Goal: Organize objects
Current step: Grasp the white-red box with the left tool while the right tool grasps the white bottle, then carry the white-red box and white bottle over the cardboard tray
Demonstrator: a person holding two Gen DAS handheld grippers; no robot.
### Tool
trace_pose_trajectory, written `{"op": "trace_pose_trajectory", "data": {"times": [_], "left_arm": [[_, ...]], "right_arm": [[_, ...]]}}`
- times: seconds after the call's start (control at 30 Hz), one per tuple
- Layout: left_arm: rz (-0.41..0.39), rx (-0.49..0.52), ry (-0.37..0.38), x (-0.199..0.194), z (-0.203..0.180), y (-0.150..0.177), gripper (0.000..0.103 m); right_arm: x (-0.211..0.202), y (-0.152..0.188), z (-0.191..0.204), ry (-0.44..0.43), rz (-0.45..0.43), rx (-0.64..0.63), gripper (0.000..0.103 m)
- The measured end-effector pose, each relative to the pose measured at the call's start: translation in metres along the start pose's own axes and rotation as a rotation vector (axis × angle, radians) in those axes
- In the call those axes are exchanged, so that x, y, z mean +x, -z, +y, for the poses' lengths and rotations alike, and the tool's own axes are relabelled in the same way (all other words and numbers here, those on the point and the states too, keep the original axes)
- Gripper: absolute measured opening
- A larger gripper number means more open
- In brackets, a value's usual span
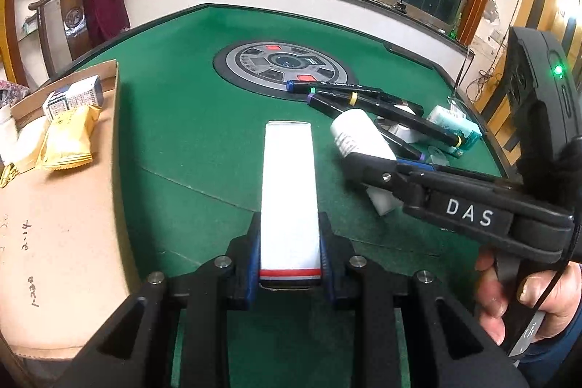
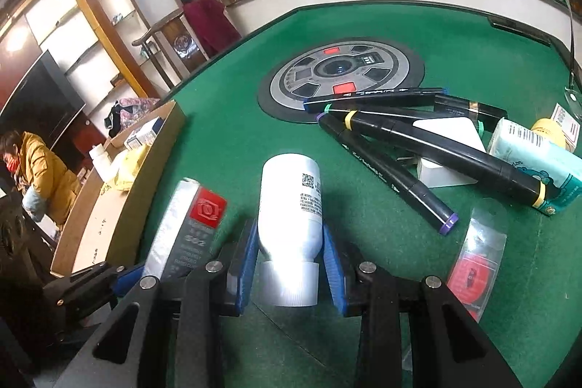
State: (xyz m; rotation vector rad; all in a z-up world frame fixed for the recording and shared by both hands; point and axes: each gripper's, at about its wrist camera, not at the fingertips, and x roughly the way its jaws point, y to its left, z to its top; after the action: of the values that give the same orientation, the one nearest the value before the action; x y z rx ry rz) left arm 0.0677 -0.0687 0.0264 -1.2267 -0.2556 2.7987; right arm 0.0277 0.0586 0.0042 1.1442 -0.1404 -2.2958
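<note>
My left gripper [image 1: 290,255] is shut on the near end of a long white box [image 1: 288,184] with a red and blue stripe, which points away over the green table [image 1: 189,140]. In the right wrist view the same box [image 2: 189,217] shows a red logo, and the left gripper [image 2: 123,275] sits at the lower left. My right gripper [image 2: 291,260] is shut on a white bottle [image 2: 291,202] just above its ribbed cap, its blue pads pressing both sides. The left wrist view shows this bottle [image 1: 358,135] held in the right gripper [image 1: 369,170], to the right of the box.
An open cardboard box [image 1: 72,206] on the left holds yellow snack packs [image 1: 69,137] and a small carton [image 1: 74,97]. Several black markers [image 2: 418,140], a white charger [image 2: 449,166], a teal tissue pack [image 2: 534,166] and a red packet [image 2: 473,271] lie on the right. A round panel [image 2: 342,71] sits mid-table. A person [image 2: 40,170] stands far left.
</note>
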Motion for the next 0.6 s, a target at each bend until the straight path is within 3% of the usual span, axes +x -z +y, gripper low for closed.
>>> {"op": "trace_pose_trajectory", "data": {"times": [0.6], "left_arm": [[-0.134,-0.06,0.044,-0.064,0.016,-0.014,0.026]], "right_arm": [[-0.022,-0.006,0.017,-0.017,-0.051,0.028,0.037]]}}
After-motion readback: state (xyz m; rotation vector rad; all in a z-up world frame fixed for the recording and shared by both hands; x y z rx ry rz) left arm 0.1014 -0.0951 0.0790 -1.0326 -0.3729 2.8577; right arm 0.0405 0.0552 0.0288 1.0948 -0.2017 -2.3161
